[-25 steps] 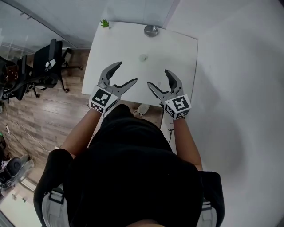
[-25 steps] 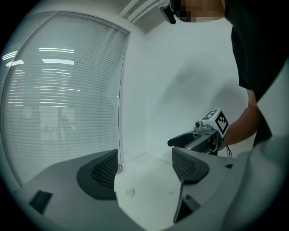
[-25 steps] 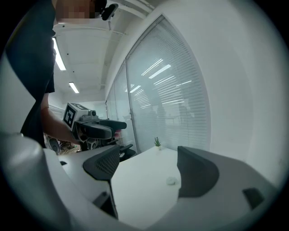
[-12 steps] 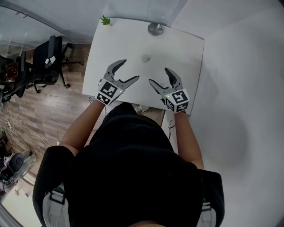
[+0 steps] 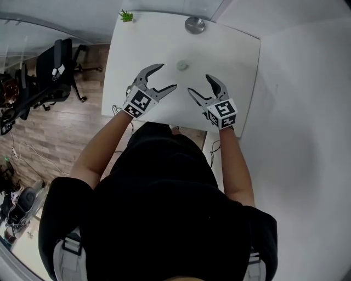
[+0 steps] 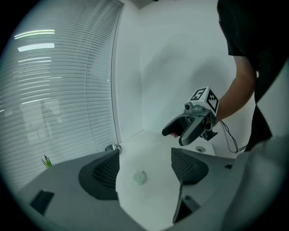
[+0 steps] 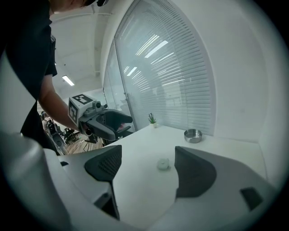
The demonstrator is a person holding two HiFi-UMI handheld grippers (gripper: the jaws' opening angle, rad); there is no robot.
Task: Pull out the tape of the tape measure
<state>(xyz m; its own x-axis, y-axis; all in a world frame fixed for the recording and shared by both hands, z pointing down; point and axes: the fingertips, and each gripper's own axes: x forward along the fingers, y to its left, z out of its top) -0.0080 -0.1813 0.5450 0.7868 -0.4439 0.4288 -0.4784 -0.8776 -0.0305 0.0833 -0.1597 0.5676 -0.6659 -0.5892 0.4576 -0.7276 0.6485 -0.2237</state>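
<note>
The tape measure [image 5: 182, 66] is a small pale round case lying alone on the white table [image 5: 241, 60]. My left gripper [image 5: 166, 77] hovers open just left of and nearer than it. My right gripper [image 5: 198, 83] is open too, a little nearer and to the right; its jaws have just been closing slightly with nothing between them. In the left gripper view the tape measure [image 6: 139, 177] lies ahead on the table, framed by the two pads [image 6: 106, 173]. From the right gripper view the tape measure [image 7: 163, 164] likewise lies ahead between the pads [image 7: 194, 169], untouched.
A metal bowl [image 5: 194, 24] stands at the table's far edge and a small green plant [image 5: 126, 16] at its far left corner. Office chairs [image 5: 55, 71] stand on the wood floor to the left. A white wall runs along the right.
Both grippers have come down and forward over the table, closer to the tape measure. The right jaws have narrowed slightly. The tape measure has not moved.
</note>
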